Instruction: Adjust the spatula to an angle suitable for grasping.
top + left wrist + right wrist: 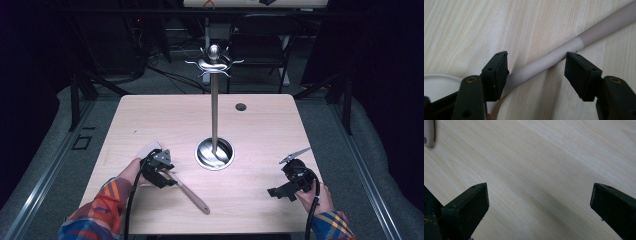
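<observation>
A spatula lies flat on the wooden table [260,125], its white blade [148,149] toward the left and its tan handle [192,195] pointing to the front right. My left gripper [167,179] is over the spatula's neck. In the left gripper view it is open [536,72], one jaw on each side of the pale neck [544,62], apart from it. My right gripper [277,192] rests near the front right of the table, jaws wide open [539,210] over bare wood. The handle's end [429,135] shows at the top left of the right gripper view.
A metal utensil stand [214,100] rises from a round steel base [214,153] at the table's middle, with hooks [214,64] around its top knob. A cable hole [241,106] sits at the back. Chairs and another desk stand beyond the far edge.
</observation>
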Available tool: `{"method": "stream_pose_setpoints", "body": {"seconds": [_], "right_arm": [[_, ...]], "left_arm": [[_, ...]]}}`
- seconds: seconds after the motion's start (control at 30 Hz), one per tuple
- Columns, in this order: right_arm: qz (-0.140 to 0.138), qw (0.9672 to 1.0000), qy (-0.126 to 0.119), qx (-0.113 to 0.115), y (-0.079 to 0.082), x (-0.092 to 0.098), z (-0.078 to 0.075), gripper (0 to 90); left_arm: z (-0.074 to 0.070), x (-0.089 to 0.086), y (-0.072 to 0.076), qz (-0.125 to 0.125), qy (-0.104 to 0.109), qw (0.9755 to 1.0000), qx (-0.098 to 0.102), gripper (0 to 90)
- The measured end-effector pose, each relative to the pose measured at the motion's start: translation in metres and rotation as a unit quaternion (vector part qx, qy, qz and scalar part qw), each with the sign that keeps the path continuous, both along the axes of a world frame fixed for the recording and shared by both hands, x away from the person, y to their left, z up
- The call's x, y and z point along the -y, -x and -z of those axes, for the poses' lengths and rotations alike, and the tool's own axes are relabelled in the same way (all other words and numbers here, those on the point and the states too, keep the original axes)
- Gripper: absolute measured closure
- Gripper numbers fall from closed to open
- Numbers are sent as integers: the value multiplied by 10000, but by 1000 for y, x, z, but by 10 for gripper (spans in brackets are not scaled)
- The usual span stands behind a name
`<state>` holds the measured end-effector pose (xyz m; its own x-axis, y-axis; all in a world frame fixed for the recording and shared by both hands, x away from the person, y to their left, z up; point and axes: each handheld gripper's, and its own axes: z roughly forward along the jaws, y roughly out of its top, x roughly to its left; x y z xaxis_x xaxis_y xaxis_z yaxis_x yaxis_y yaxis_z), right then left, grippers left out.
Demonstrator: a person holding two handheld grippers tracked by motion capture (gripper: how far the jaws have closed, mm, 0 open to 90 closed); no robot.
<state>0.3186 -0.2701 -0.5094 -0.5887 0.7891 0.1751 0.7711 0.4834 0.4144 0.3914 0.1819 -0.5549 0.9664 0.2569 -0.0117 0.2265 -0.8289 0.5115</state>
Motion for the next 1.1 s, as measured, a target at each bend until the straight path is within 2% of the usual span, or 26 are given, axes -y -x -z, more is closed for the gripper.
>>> {"method": "stream_pose_setpoints", "body": {"seconds": [0.2, 0.27, 0.33, 0.37, 0.4, 0.53, 0.73, 0.9, 1.03, 1.1], "right_arm": [[24, 10000, -14, -1, -1, -1, 1, 16], [1, 10000, 28, -58, -1, -1, 2, 15], [42, 10000, -51, -26, 0, -2, 3, 16], [-9, 9999, 20, -106, 0, -2, 2, 17], [1, 9999, 58, -85, -1, -2, 3, 17], [-33, 9999, 45, -121, 0, -3, 2, 16], [-47, 9999, 50, -132, -1, -2, 3, 17], [-17, 9999, 33, -132, 0, -3, 3, 17], [-74, 9997, 136, -187, 0, -3, 4, 18], [-22, 9998, 69, -170, 0, -4, 4, 18]], "left_arm": [[-4, 0, 3, 34, -85, 9999, 77, 428], [-5, -2, 4, 60, -81, 9999, 69, 477], [-6, -2, 4, 70, -82, 9999, 68, 490], [-6, -2, 5, 72, -113, 9999, 57, 496], [-7, -2, 5, 80, -132, 9999, 63, 499], [-9, -3, 7, 120, -191, 9997, 37, 524], [-9, -1, 7, 42, -219, 9997, -46, 557], [-11, -3, 10, 47, -186, 9998, -69, 597], [-11, -3, 11, 99, -178, 9998, -22, 625], [-11, -4, 12, 109, -173, 9998, -25, 637]]}}
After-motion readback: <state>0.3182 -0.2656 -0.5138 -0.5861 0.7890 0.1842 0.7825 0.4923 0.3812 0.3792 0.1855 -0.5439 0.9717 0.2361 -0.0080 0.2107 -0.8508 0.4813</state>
